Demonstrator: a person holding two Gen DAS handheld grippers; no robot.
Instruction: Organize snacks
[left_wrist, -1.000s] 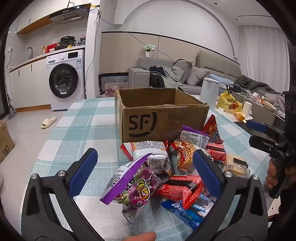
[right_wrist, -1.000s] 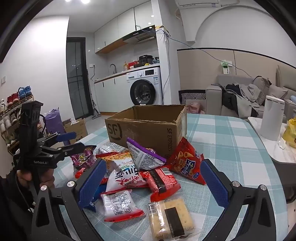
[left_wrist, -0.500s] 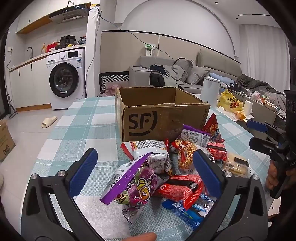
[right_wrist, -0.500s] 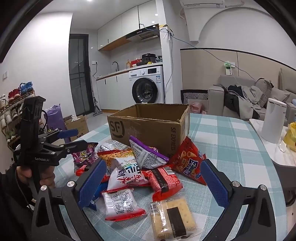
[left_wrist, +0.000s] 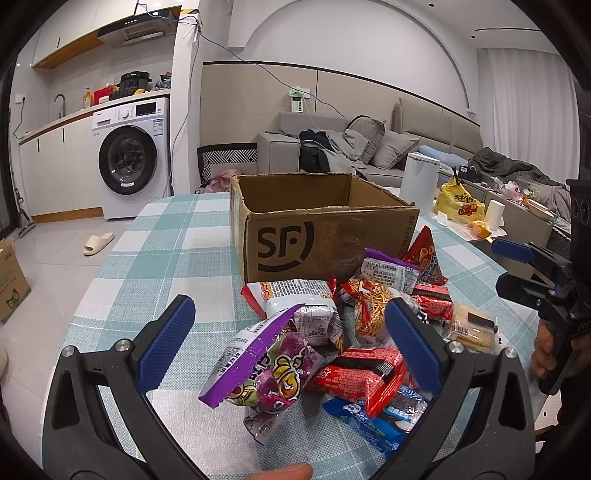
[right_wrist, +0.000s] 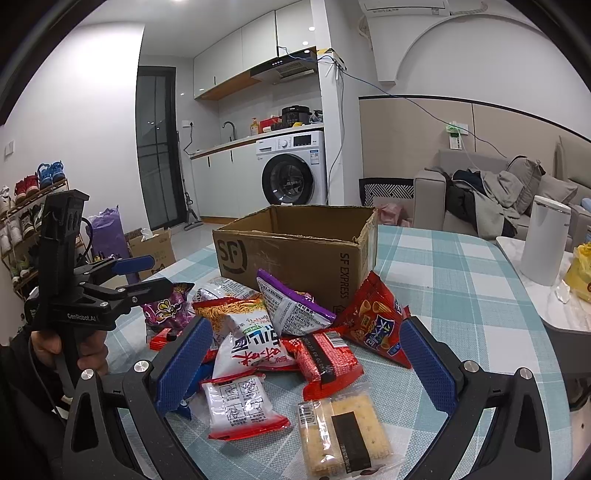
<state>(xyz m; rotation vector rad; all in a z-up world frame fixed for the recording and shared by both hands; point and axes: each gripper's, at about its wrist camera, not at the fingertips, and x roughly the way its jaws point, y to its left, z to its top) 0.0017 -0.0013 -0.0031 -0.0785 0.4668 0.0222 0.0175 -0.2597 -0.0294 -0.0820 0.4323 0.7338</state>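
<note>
A pile of snack packs lies on the checked tablecloth in front of an open brown SF cardboard box (left_wrist: 325, 240), also in the right wrist view (right_wrist: 295, 243). My left gripper (left_wrist: 291, 339) is open and empty, hovering over a purple pack (left_wrist: 266, 369) and a red pack (left_wrist: 354, 376). My right gripper (right_wrist: 306, 365) is open and empty above a red-and-white pack (right_wrist: 240, 406), a cracker pack (right_wrist: 343, 432) and a red pack (right_wrist: 325, 362). A red triangular chips bag (right_wrist: 376, 321) leans near the box.
The table (left_wrist: 155, 258) has bare cloth to the left of the box. A white canister (right_wrist: 543, 240) and a yellow bag (left_wrist: 458, 203) stand on a side table to the right. A washing machine (left_wrist: 129, 162) and a sofa (left_wrist: 369, 144) are behind.
The right gripper view has shifted slightly closer and lower toward the pile. The left gripper has barely moved. Both stay open.
</note>
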